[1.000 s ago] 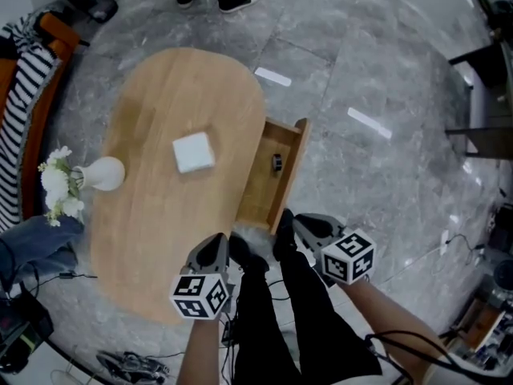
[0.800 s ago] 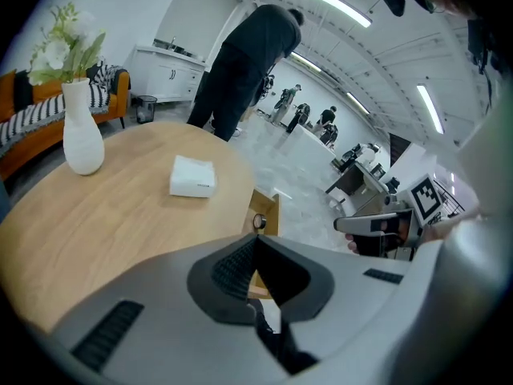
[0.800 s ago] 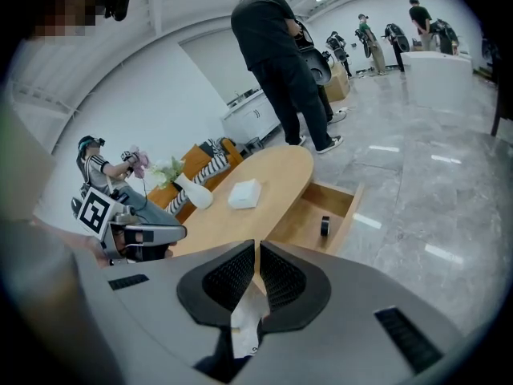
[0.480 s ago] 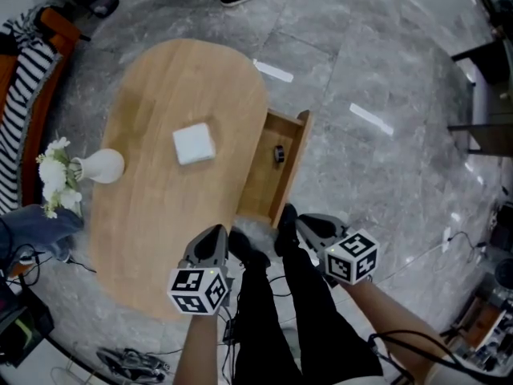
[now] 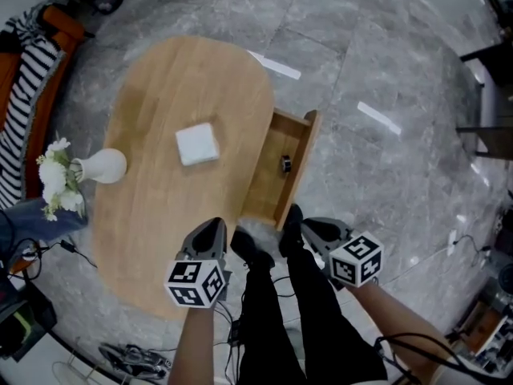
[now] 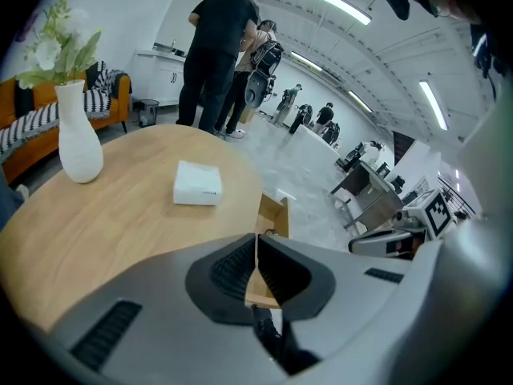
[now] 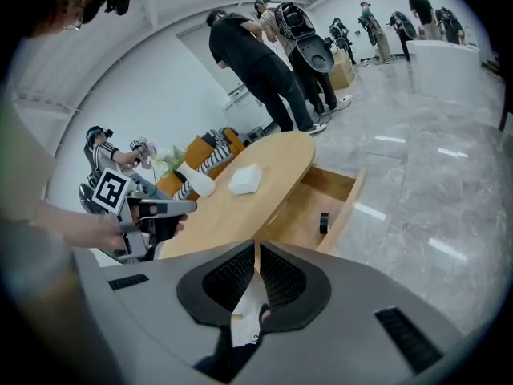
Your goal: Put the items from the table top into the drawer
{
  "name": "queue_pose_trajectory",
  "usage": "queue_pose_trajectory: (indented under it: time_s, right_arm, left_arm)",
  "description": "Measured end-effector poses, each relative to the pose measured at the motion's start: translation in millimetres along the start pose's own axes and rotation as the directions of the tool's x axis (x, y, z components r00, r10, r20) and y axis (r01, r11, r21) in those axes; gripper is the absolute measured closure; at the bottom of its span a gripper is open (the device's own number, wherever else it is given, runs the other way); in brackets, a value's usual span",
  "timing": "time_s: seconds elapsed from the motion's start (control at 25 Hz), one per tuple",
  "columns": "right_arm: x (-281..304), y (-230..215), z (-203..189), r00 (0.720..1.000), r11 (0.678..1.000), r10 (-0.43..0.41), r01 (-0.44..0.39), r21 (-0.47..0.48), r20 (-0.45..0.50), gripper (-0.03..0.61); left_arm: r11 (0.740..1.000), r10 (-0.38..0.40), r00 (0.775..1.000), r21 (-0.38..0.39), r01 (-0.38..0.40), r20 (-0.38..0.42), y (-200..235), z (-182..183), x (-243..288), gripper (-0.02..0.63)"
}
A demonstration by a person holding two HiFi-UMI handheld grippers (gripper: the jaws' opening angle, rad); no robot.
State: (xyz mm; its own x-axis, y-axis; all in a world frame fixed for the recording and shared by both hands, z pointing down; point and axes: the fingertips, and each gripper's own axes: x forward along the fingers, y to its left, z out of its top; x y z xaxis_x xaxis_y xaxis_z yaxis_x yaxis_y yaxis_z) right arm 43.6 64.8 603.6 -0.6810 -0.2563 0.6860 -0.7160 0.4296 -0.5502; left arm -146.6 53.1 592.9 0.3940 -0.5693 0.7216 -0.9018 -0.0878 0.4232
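**Box** [image 5: 197, 143]: white, lay flat mid-table [image 5: 160, 95], well apart from both grippers.
**Drawer** [image 5: 268, 187]: stood open, one small black item [image 5: 285, 164] inside.
**Left gripper** [image 5: 216, 224]: jaws all but together, just beginning to part, nothing between.
**Right gripper** [image 5: 307, 224]: closed, empty.
**Risks, as judged:**
- Jaws opened too narrowly would shove the box along the table rather than grasp it.
- A careless reach might tip the vase [image 5: 103, 166].
- An early release could land the box on the floor [image 5: 385, 70] beside the drawer.
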Motion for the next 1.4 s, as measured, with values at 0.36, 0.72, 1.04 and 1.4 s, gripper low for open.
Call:
queue_pose_trajectory:
  time_s: [0.36, 0.72, 1.04, 1.4]
  right_arm:
    - [10.7, -13.8, -9.9, 0.997, 0.999, 0.040, -0.040, -0.002, -0.063, 0.532]
    - [19.2, -35.6, -3.9, 0.993, 0.998, 0.057, -0.057, 0.010, -0.099, 0.532]
    - [31.1, -28.8, -9.0, 0.980, 0.992, 0.093, -0.106, -0.068, -0.177, 0.532]
    - [44.6, -31.1, -10.6, 0.969, 0.988, 0.113, -0.133, -0.077, -0.220, 0.532]
  left_arm:
    - [0.998, 0.037, 0.999, 0.046, -0.036, -0.023, 20.8, 15.5, 24.8, 0.549]
    - [0.981, 0.088, 0.992, 0.182, -0.070, -0.094, 39.0, 33.2, 60.4, 0.528]
    - [0.912, 0.143, 0.981, 0.403, -0.078, -0.134, 46.5, 44.9, 89.5, 0.512]
    - [0.754, 0.248, 0.955, 0.652, -0.083, -0.165, 58.6, 51.3, 113.0, 0.509]
